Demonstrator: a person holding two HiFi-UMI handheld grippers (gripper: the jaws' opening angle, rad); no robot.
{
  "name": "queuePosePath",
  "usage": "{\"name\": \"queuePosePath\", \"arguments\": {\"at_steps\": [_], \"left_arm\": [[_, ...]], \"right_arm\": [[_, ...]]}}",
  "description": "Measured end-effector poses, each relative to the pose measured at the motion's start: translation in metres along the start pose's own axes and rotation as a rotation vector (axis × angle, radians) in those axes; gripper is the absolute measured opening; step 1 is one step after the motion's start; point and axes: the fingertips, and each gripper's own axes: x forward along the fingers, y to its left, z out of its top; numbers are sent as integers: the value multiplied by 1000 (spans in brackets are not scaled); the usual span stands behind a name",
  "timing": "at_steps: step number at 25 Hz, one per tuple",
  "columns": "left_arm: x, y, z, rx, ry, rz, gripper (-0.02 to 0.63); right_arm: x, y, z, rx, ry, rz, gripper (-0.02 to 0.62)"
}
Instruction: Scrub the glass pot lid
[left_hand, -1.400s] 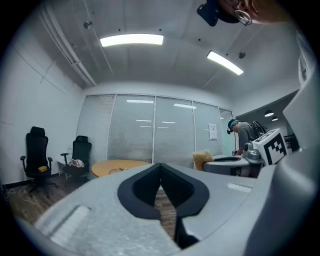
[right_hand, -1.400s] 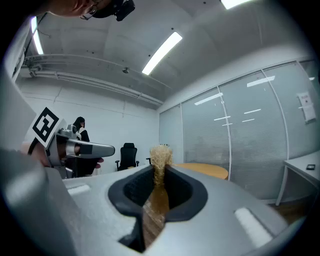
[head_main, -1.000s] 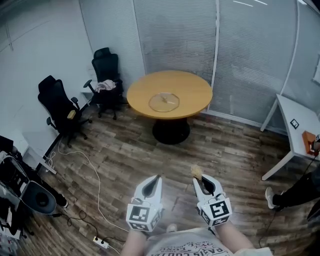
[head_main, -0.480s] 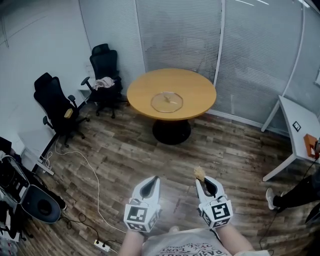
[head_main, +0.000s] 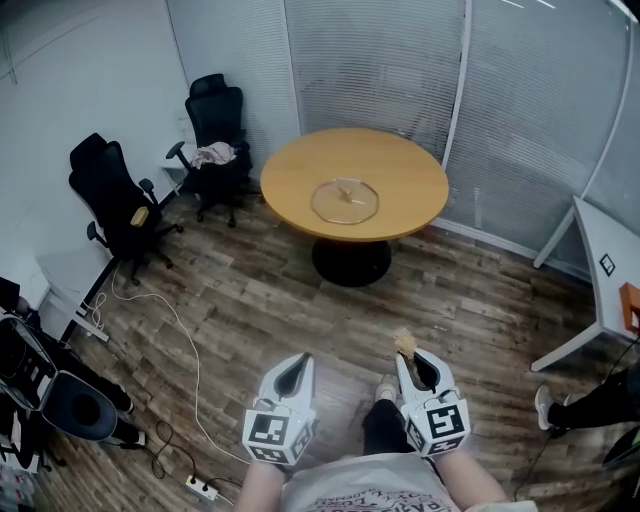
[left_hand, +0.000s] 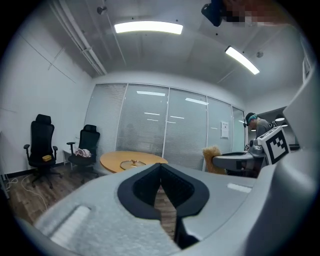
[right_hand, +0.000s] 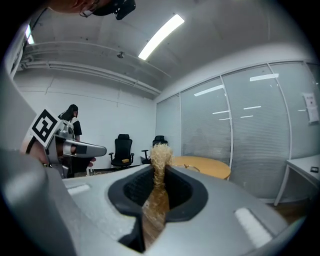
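The glass pot lid (head_main: 345, 200) lies flat on a round wooden table (head_main: 400, 160) across the room, far ahead of both grippers. My left gripper (head_main: 303, 358) is held low near my body, its jaws shut with nothing between them. My right gripper (head_main: 406, 356) is beside it, shut on a tan fibrous scrubber (head_main: 404, 343) that sticks out past the tips. In the left gripper view the gripper (left_hand: 160, 168) points toward the table (left_hand: 115, 160) and lid (left_hand: 134, 162). The right gripper view shows the scrubber (right_hand: 159, 156) pinched in the gripper (right_hand: 159, 170), the table (right_hand: 210, 166) behind.
Two black office chairs (head_main: 118, 205) (head_main: 218, 130) stand at the left wall. A white cable (head_main: 190, 370) and power strip (head_main: 200, 487) lie on the wood floor at left. A white desk (head_main: 608, 268) stands at right, with another person's shoe (head_main: 544, 405) near it.
The table and lid have shifted slightly in the head view as I move across the floor. My foot now shows between the grippers. Both grippers keep their pose.
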Motion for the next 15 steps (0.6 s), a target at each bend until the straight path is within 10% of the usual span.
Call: {"name": "queuePosePath", "arguments": {"at_steps": [15], "left_arm": [[202,43,35,-12,-21,123,8]], "right_arm": [[179,-144,22,-69,-7,98,60]]}}
